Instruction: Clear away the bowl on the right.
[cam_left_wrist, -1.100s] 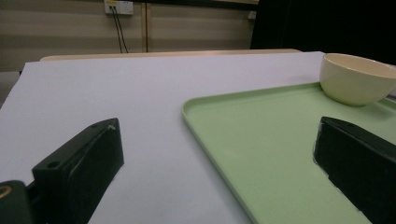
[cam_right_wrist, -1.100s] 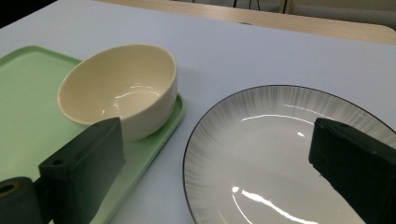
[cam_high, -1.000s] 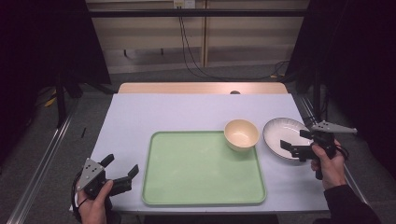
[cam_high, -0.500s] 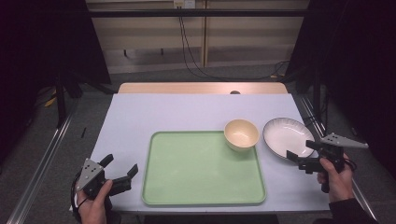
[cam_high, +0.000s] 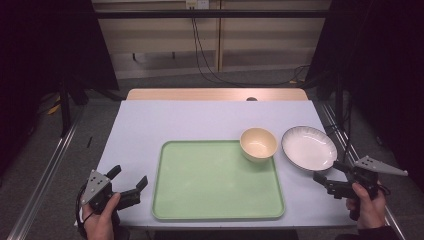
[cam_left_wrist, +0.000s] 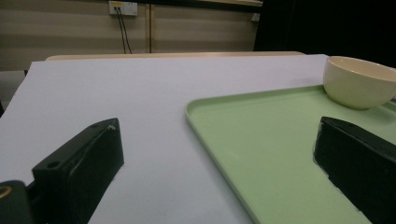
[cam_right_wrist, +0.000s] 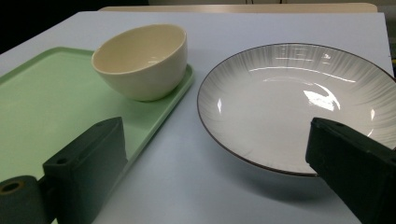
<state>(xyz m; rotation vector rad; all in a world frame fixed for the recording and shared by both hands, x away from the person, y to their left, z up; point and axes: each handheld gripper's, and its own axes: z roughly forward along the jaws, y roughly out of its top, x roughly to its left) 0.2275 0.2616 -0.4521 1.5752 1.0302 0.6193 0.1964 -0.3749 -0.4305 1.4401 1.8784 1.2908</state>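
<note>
Near the desk's right edge, the right gripper (cam_high: 331, 175) hovers with jaws wide and empty just short of the plate (cam_high: 308, 147), which lies beside the tray (cam_high: 216, 210). Its shallow rim could slip or scrape if pinched shallowly, nudging the bowl (cam_high: 258, 143) on the tray's far right corner. Jaws also wide, the left gripper (cam_high: 131, 182) waits near the front left corner.

In the right gripper view, the right gripper (cam_right_wrist: 217, 168) has its two black jaws spread wide apart, holding nothing. Between them lies the near rim of a white plate (cam_right_wrist: 299, 105) with a dark edge, resting on the pale table (cam_right_wrist: 196, 186). Just beside the plate's left side, a cream bowl (cam_right_wrist: 142, 60) stands upright in the far right corner of a green tray (cam_right_wrist: 42, 107).
</note>
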